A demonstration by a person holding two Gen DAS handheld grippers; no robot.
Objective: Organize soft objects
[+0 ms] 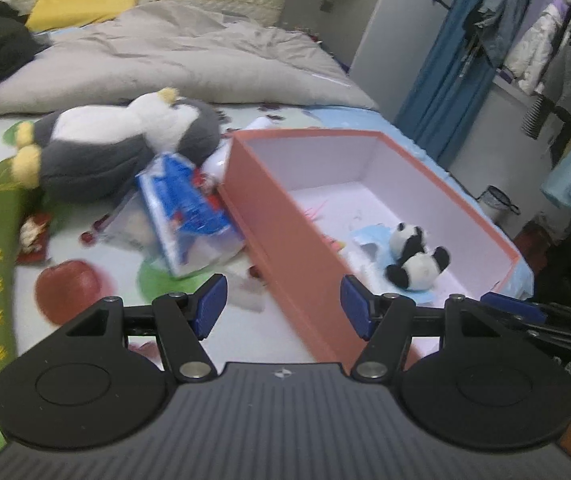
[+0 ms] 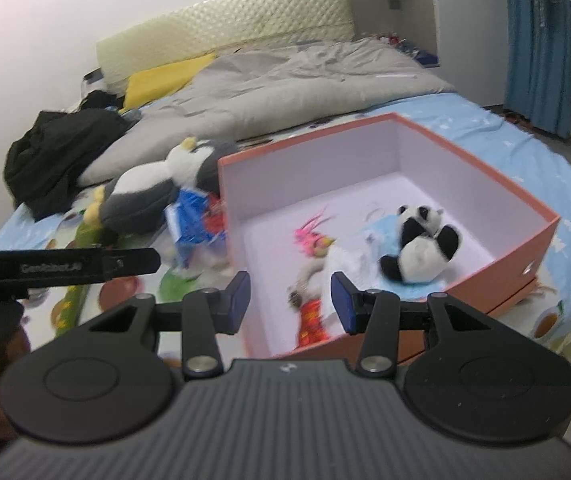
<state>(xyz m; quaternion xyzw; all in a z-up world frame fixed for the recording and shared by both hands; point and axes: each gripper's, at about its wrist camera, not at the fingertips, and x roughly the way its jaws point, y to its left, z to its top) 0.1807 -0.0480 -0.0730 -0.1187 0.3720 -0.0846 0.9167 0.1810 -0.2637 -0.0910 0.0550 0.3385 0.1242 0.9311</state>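
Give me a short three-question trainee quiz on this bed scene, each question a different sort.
1. True or false: the panda toy lies inside the orange box.
2. Which toy lies outside the box? A penguin toy; B panda toy; C neither.
3. Fill in: neither the left gripper nor the right gripper holds ____.

Key: 1 true; 2 A; 3 anything.

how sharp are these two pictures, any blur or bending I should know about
Left wrist view: the grey and white plush penguin and green strip are smeared by motion blur, and the orange cardboard box bows under fisheye distortion. Right wrist view: the small black and white plush panda is soft-edged; room edges curve. Lighting is flat, no glare.
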